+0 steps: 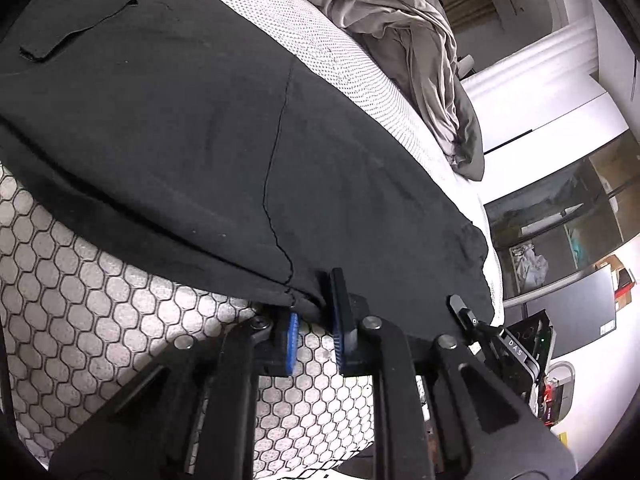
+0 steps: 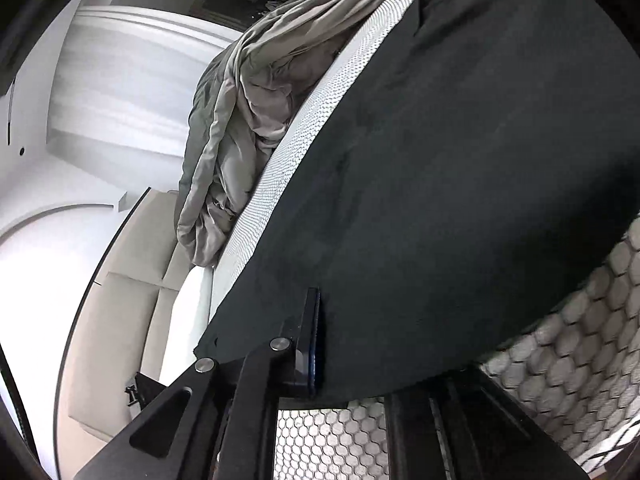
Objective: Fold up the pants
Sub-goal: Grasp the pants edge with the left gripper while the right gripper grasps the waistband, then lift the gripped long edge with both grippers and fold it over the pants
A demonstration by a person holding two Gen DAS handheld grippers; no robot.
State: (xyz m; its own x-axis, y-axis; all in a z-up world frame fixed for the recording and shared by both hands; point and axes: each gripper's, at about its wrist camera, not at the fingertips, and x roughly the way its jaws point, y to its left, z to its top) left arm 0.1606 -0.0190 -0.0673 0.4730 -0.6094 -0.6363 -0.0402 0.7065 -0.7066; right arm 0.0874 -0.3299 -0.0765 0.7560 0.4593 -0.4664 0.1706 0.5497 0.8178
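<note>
Black pants (image 1: 200, 140) lie spread flat on a bed, and their near edge hangs over the mattress side. A pocket flap (image 1: 76, 28) shows at the far left. My left gripper (image 1: 316, 308) is shut on that near edge beside a seam; cloth is bunched between its blue pads (image 1: 340, 320). In the right wrist view the pants (image 2: 460, 160) fill the right half. My right gripper (image 2: 326, 336) is shut on their hem. One finger with a blue pad (image 2: 314, 344) shows, and the cloth hides the other.
A crumpled grey duvet (image 1: 420, 60) (image 2: 248, 120) is heaped at the far side of the bed. The mattress side has a hexagon pattern (image 1: 100, 300) (image 2: 580, 340). A dark monitor (image 1: 572, 312) stands to the right, and pale floor (image 2: 132, 300) lies beyond the bed.
</note>
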